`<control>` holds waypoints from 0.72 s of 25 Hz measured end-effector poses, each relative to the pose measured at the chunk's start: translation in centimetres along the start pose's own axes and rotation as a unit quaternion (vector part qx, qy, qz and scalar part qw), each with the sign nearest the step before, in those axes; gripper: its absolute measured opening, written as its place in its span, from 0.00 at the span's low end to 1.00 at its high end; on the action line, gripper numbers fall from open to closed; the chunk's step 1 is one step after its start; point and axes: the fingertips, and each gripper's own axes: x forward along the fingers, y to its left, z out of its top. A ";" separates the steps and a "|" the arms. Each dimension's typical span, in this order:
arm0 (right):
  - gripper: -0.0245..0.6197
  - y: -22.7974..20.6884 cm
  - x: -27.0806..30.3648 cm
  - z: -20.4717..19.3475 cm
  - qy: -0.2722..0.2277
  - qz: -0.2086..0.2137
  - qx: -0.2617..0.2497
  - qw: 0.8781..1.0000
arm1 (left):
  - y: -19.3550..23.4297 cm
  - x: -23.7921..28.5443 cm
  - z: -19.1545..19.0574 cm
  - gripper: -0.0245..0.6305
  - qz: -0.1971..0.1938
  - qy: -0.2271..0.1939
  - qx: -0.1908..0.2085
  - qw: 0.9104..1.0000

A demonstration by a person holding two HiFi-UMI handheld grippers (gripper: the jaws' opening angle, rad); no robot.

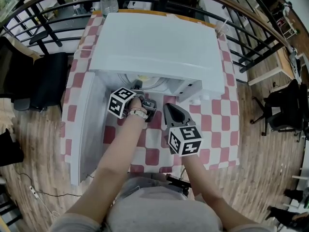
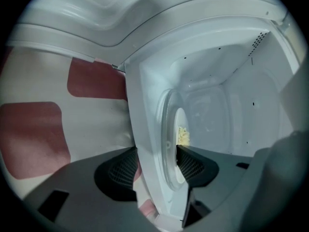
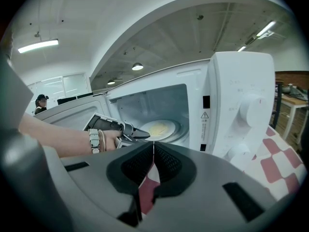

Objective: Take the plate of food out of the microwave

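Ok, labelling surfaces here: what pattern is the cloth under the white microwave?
It's a red-and-white checked tablecloth, clearest in the head view.

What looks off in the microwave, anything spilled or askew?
Nothing stands out. Plate sits flat in the microwave, food on it, no spill seen. Left gripper open near its rim.

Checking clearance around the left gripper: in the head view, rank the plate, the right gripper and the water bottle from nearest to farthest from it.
1. Plate, just ahead of the left gripper, inside the microwave.
2. Right gripper, to its right, over the checked tablecloth.
3. Water bottle, far side, behind the microwave.
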 end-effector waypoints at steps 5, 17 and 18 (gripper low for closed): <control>0.08 -0.1 -0.3 0.3 -0.005 -0.004 0.000 1.000 | 0.1 -0.4 -0.2 0.40 -0.007 0.008 -0.014 1.000; 0.08 0.6 -1.0 0.3 -0.013 -0.005 0.001 1.000 | -0.1 -1.8 -0.4 0.26 -0.013 0.012 -0.020 1.000; 0.08 0.6 -1.1 0.4 -0.014 -0.006 0.001 1.000 | -0.1 -1.9 -0.5 0.25 -0.014 0.014 -0.020 1.000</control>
